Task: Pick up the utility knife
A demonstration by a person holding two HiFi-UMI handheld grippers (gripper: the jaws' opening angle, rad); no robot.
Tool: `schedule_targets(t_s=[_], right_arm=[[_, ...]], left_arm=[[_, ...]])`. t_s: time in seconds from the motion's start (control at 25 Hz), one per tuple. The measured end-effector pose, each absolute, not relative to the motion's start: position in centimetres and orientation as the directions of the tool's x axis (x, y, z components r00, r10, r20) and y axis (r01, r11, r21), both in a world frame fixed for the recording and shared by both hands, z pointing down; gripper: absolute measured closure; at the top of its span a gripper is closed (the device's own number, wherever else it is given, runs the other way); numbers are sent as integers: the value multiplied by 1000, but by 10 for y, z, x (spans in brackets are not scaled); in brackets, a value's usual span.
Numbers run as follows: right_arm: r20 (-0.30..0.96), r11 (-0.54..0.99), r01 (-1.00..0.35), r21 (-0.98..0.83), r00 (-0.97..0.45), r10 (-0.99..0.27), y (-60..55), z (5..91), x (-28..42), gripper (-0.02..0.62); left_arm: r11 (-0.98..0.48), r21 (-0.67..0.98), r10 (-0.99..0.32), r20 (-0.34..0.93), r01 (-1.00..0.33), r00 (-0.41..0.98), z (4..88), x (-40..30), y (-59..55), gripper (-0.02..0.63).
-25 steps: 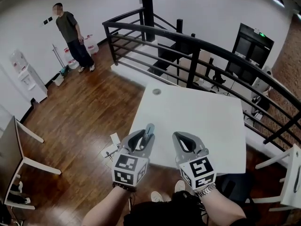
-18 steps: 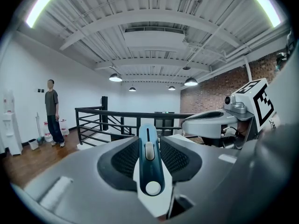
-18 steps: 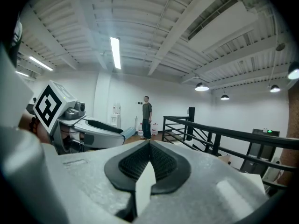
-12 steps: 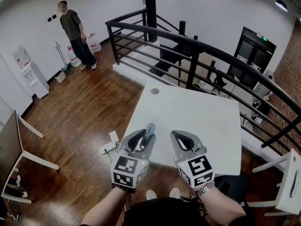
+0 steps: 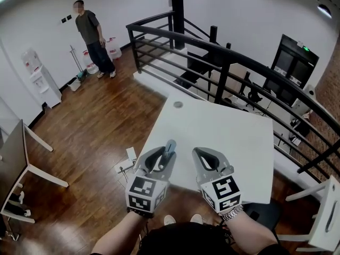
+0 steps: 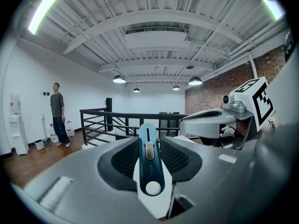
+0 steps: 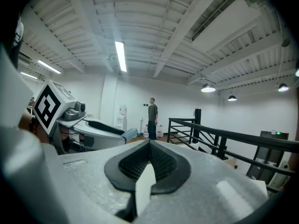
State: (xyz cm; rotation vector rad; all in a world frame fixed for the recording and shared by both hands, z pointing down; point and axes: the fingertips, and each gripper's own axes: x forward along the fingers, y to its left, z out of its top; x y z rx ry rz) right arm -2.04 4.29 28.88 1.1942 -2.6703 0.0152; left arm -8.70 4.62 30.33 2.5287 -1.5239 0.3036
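My left gripper [image 5: 166,155] has its jaws clamped on the utility knife [image 6: 148,169]. The left gripper view shows the dark pads pressing both flanks of the blue and white handle. The slider and the round knob face the camera, and the nose of the knife sticks out past the fingertips. In the head view the knife is off the surface, carried in the air above the near edge of the white table [image 5: 228,137], with nothing under it.

My right gripper [image 5: 202,156] hangs just beside the left one. Its jaws are together and there is nothing between the pads, so it plays no part in the hold.

I judge the pick-up as good as done: the knife is gripped, lifted and apparently steady. What is left, at most, is to keep the hold firm. I cannot tell whether the blade is out.

Further off, the tabletop is bare apart from a small round grommet [image 5: 178,104] near its far edge. Behind it a black railing [image 5: 223,54] runs round a stairwell. A person [image 5: 93,33] stands well away by the far wall, near a water dispenser [image 5: 40,77].
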Motion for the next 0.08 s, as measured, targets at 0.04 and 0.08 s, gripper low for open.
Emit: schedule_targets(t_s=[0.04,0.08], right_arm=[[199,672,-737,78,-649,-735,43,288,-20,603],[198,673,-736,78,-650,-734,43,288,-19,603]], left_arm=[[-460,41,-852,261,-887,454,303,-86,46,446],[-459,39,-852,261,-887,453,302,-86,46,446]])
